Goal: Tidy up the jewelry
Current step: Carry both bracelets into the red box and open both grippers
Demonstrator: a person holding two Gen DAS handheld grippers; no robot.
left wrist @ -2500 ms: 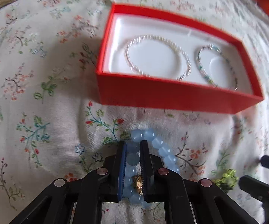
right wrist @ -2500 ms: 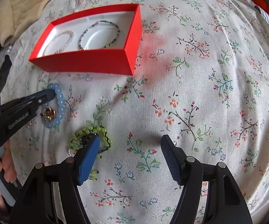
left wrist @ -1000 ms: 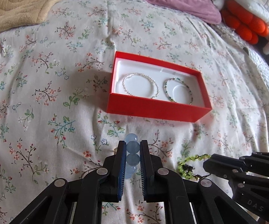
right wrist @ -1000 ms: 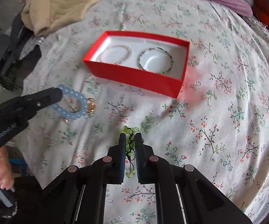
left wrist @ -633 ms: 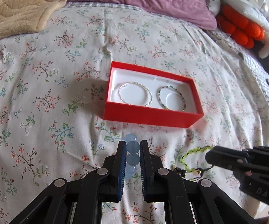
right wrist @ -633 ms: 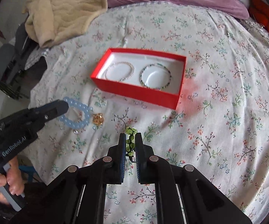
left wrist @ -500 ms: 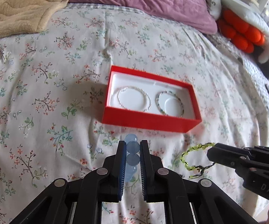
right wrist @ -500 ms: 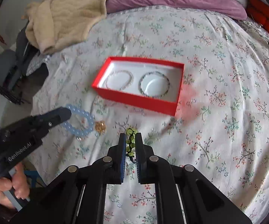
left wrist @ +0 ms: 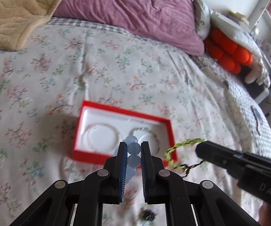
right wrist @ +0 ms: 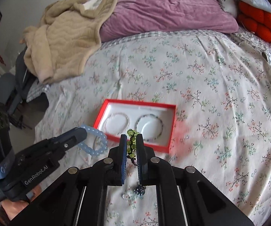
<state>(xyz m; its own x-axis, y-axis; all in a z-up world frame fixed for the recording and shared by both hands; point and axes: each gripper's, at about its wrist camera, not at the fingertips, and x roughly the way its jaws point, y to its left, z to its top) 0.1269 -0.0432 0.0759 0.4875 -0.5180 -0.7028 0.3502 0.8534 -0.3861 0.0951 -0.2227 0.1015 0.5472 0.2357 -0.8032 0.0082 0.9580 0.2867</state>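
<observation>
My left gripper [left wrist: 132, 145] is shut on a pale blue bead bracelet [left wrist: 133, 150], held in the air above the floral bed; the bracelet also shows in the right wrist view [right wrist: 96, 141]. My right gripper [right wrist: 131, 137] is shut on a green bead bracelet [right wrist: 131, 144], also lifted; it hangs from that gripper in the left wrist view [left wrist: 173, 152]. A red box [left wrist: 124, 154] with a white insert lies on the bed below both grippers. In it are a silver bracelet [right wrist: 117, 122] on the left and a dark bead bracelet [right wrist: 149, 126] on the right.
A beige blanket [right wrist: 64, 37] and a purple pillow [right wrist: 163, 7] lie at the head of the bed. Orange cushions [left wrist: 229, 50] sit at the far right. A small dark piece of jewelry [right wrist: 139, 190] lies on the sheet below my right gripper.
Both grippers have risen further with their bracelets and shifted so the box now sits just beyond the fingertips. The box looks smaller and blurred.
</observation>
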